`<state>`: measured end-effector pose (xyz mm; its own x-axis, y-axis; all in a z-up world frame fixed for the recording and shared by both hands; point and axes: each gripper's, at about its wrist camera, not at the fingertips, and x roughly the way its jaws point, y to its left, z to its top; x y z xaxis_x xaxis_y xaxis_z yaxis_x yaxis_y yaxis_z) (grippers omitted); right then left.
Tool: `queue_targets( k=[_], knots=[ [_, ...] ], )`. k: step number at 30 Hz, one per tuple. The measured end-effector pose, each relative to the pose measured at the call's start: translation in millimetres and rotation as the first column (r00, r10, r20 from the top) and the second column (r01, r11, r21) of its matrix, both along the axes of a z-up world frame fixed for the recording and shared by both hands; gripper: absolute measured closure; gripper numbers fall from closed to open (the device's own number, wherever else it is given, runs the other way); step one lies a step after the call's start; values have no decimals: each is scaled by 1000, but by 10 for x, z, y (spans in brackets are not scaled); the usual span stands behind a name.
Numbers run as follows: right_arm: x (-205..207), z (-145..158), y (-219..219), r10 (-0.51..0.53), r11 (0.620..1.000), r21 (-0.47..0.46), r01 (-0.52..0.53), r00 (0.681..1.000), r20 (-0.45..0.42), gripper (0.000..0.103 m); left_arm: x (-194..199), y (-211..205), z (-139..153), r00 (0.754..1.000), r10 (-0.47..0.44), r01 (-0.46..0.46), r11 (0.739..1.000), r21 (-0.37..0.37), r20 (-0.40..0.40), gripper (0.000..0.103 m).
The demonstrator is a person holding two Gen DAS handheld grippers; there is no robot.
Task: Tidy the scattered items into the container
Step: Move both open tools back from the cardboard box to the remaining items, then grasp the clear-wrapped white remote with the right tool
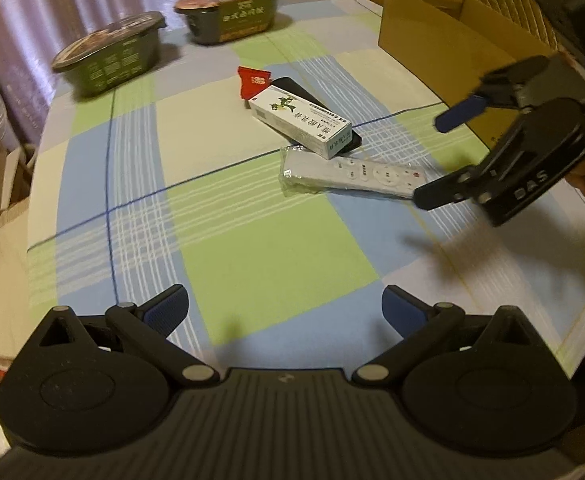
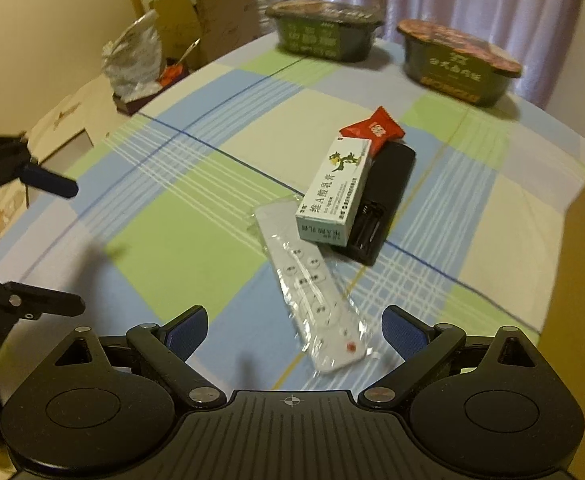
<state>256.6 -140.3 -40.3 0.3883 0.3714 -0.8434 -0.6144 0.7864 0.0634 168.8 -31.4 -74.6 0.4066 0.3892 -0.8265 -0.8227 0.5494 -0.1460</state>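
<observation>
Left gripper [image 1: 285, 313] hangs wide over the checked surface [image 1: 140, 184], nothing between its pads. Two bowls [image 1: 110, 54] sit at the far edge. Mid-surface: a red packet [image 1: 252, 80], a white box [image 1: 302, 124] lying on a black remote [image 1: 292, 86], and a wrapped white remote [image 1: 352, 174] touching the box. Right gripper [image 2: 294, 330] spreads wide around the white remote's near end. Cardboard box [image 1: 424, 36] far right.

White remote [image 2: 318, 296] flat; ointment box [image 2: 334, 192] atop black remote [image 2: 380, 204].
</observation>
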Motion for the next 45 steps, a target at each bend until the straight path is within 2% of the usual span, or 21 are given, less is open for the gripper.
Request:
queue_targets(
  k=[1,2,3,12,14,16,17,19,22,27,30,33,34,35,36,37,40,43,44,45],
  knots=[
    [49,-40,20,13,1000,-5,-13,1000,1,9,11,51,-22,1000,-1,1,1000,-2,4,2],
    [99,-82,43,26,1000,-13,-26,1000,2,24,23,106,-49,1000,-2,2,1000,-2,6,2],
    [146,-123,61,40,999,-20,-40,999,-3,27,36,153,-77,1000,-2,2,1000,-2,8,2],
    [424,-431,257,126,990,-62,-128,992,-30,27,40,436,-218,999,40,-39,999,-21,35,2],
    [479,-478,305,133,989,-63,-136,990,-45,41,30,463,-231,998,49,-48,999,-22,33,2],
    [537,-510,336,126,989,-67,-129,991,-54,41,18,488,-245,998,54,-53,998,-27,33,2],
    [559,-513,343,119,991,-61,-122,991,-60,45,12,496,-252,998,59,-58,998,-30,34,2],
    [575,-502,358,110,991,-69,-115,992,-62,59,8,507,-265,997,67,-66,997,-40,36,2],
    [525,-473,324,95,992,-67,-103,990,-106,61,25,544,-274,996,84,-82,995,-56,41,2],
    [208,-417,106,24,992,-121,-41,991,-132,61,120,661,-211,989,130,-125,990,-71,66,2],
    [-22,-376,-63,-44,985,-172,23,992,-116,61,232,788,-154,982,165,-158,984,-81,89,2],
    [-247,-388,-205,-90,982,-176,67,988,-124,61,377,943,-111,971,202,-190,976,-103,127,2],
    [-317,-397,-242,-91,982,-173,69,989,-120,55,433,997,-104,968,212,-198,974,-110,135,2],
    [-375,-395,-281,-92,984,-166,72,989,-117,30,492,1056,-96,964,222,-206,972,-116,144,2],
    [-425,-393,-312,-108,982,-169,88,988,-109,19,553,1114,-90,961,230,-213,970,-122,154,2],
    [-474,-383,-340,-120,981,-162,103,988,-98,15,618,1176,-91,957,241,-221,967,-129,163,2],
    [-552,-385,-403,-141,982,-139,126,984,-106,15,800,1366,-154,946,279,-253,954,-161,167,4],
    [-569,-399,-502,-170,980,-120,156,979,-114,15,944,1542,-275,940,316,-289,938,-189,131,16],
    [-562,-416,-531,-182,979,-112,169,976,-120,15,966,1583,-314,939,324,-297,934,-198,118,28],
    [-558,-430,-554,-192,978,-102,180,973,-127,15,982,1609,-350,941,324,-299,932,-205,100,48]
  ],
)
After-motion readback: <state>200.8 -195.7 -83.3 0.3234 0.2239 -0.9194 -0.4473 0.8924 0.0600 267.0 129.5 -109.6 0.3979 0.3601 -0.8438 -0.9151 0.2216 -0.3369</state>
